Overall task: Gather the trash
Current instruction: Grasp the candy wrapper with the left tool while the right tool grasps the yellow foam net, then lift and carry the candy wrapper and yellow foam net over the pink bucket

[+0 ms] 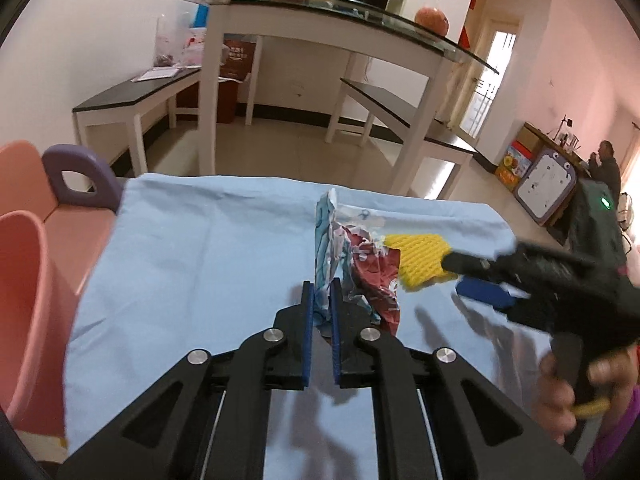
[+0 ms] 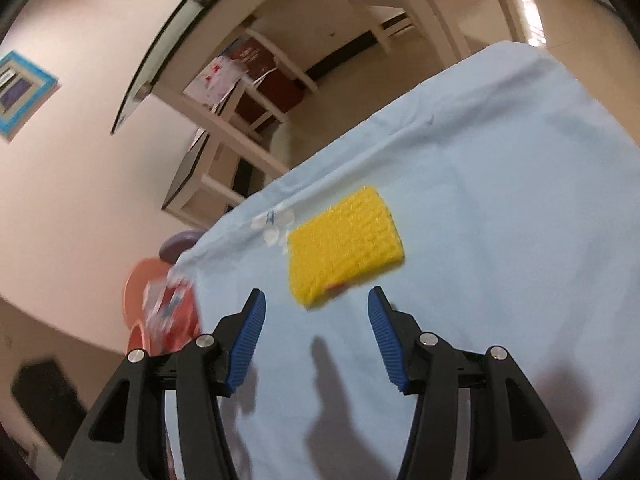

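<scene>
Standing at the far left, a pink bin (image 1: 24, 280) sits beside the blue cloth (image 1: 180, 248) that covers the table. Near the middle of the cloth, the left gripper (image 1: 322, 300) points down at a slant, its blue pads pinched tight on a crumpled wrapper (image 1: 352, 264), which rises upright from the jaws. Just right of the wrapper lies a yellow foam net (image 1: 420, 260), flat on the cloth. Farther right, the right gripper (image 2: 316, 312), held in a hand (image 1: 568, 392), slants down toward the net with its jaws spread wide and holding nothing, the net just beyond the fingertips.
</scene>
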